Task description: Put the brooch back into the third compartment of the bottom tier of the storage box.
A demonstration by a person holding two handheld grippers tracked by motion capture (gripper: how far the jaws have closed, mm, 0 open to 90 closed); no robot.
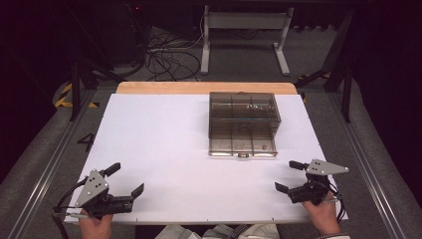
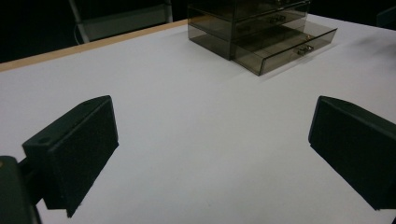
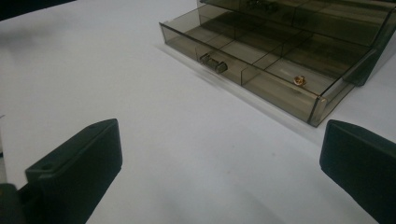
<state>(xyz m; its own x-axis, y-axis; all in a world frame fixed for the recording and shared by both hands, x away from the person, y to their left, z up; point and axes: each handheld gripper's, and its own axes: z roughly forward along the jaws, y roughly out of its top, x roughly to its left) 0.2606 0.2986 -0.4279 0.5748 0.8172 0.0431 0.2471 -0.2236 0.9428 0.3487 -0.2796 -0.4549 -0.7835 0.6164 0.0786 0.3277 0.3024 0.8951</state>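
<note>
Looking down from the high view: a smoky see-through drawer box [image 1: 243, 123] sits on the white bench [image 1: 159, 149], toward the far right of centre. Its bottom drawer [image 1: 242, 147] is pulled out toward the person, with a small knob at the front edge. Dividers split the inside into compartments; a few small items show as specks through the top, too small to tell apart. The left hand-held gripper [image 1: 127, 178] rests at the near left corner, jaws spread wide, nothing between them. The right hand-held gripper [image 1: 290, 175] sits at the near right edge, jaws also spread and empty. Both are well apart from the box. A hand [image 1: 323, 215] holds the right one from below.

Left gripper view: both black jaws stand wide apart over bare white bench. The drawer box [image 2: 252, 28] lies far ahead at upper right, bottom drawer [image 2: 289, 46] slid out, its handle [image 2: 306, 48] facing this way. Contents cannot be made out here.

Right gripper view: jaws spread, bare bench between them. The open drawer [image 3: 261, 65] is near, ahead and to the right. Its cylinder-shaped knob [image 3: 213, 63] sticks out of the front wall. A small gold-coloured piece [image 3: 299, 80] lies in the front compartment nearest the right corner. The neighbouring compartments look bare. More small bits show in an upper drawer, blurred.
</note>
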